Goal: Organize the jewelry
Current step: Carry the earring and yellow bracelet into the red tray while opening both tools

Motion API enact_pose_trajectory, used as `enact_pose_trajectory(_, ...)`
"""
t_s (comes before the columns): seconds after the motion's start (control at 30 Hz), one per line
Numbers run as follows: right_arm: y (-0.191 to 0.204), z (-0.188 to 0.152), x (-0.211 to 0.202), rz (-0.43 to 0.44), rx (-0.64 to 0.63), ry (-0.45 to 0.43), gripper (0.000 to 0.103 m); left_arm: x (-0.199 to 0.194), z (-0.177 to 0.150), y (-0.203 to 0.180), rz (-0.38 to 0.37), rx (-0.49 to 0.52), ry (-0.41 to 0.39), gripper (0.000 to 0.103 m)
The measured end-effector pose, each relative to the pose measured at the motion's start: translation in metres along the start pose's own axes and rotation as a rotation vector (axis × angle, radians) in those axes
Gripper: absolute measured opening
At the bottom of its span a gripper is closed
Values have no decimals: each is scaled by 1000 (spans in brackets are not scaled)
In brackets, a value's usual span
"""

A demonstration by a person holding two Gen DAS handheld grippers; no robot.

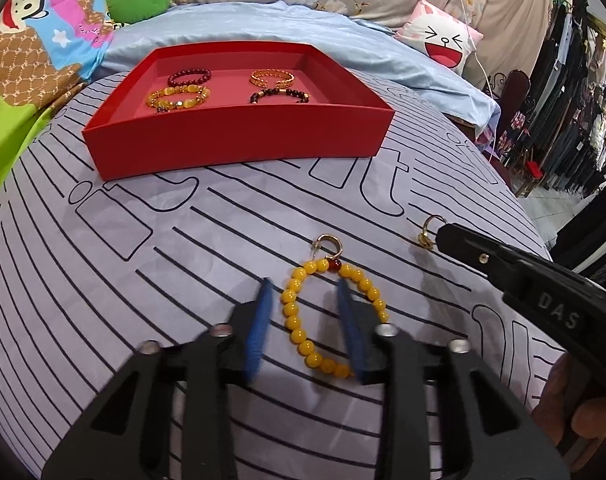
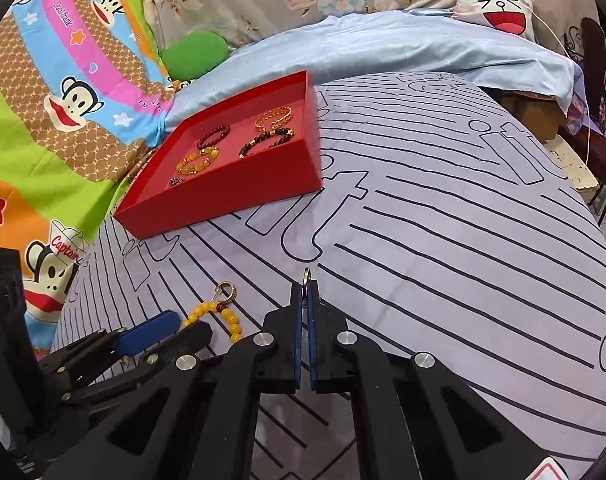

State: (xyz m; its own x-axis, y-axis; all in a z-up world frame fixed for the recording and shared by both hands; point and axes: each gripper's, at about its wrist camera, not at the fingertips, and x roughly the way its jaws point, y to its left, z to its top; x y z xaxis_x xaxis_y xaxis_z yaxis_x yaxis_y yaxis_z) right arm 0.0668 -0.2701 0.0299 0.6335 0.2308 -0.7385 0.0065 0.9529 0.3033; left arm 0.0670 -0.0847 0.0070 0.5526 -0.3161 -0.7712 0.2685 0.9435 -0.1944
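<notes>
- Your left gripper [image 1: 305,284]: blue-padded fingers [image 1: 259,332] spread either side of the yellow bead bracelet [image 1: 295,322], one pad outside the loop at its 9 o'clock, the other over its 3 o'clock side; whether that pad touches the beads you cannot tell.
- Yellow bead bracelet: lies flat on the striped bedsheet [image 1: 103,280], with a red bead and a gold ring charm [image 1: 329,245] at its 12 o'clock.
- Your right gripper [image 2: 305,286]: fingers pressed together, pinching a small gold ring [image 2: 307,274] that stands up from the tips; in the left wrist view it sits at 3 o'clock of the bracelet.
- Red tray [image 1: 239,148]: on the bedsheet at 12 o'clock, well apart from both grippers.
- Tray contents: a dark red bead bracelet [image 1: 189,76], an amber bead bracelet [image 1: 177,96], a gold chain bracelet [image 1: 271,77], and a dark bead bracelet [image 1: 279,95].
</notes>
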Motion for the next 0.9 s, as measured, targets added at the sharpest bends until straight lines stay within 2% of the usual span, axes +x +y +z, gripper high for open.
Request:
enact_pose_trajectory(0.03,0,0,0,2,3,0,3,0,0,0,4,1,1,18)
enact_pose_trajectory(0.07,0,-1,-1,2,5,1,3,1,1,0,3,2,4,9)
enact_pose_trajectory(0.13,0,-2,-1,5,6,2,3,0,0,1,0,-1,5,7)
enact_pose_trajectory(0.4,7,-3,-8,17,0,3,3,-18,0,1,-14,-7,-18,7)
enact_pose_trajectory(0.57,14,6,-15,16,-12,-12,3,-33,11,2,-55,-2,-19,7)
enact_pose_trajectory(0.8,23,32,-18,62,-5,-23,3,-58,46,12,-74,14,-76,7)
enact_pose_trajectory(0.9,28,51,-14,116,9,-24,3,-66,65,23,-92,2,-103,7)
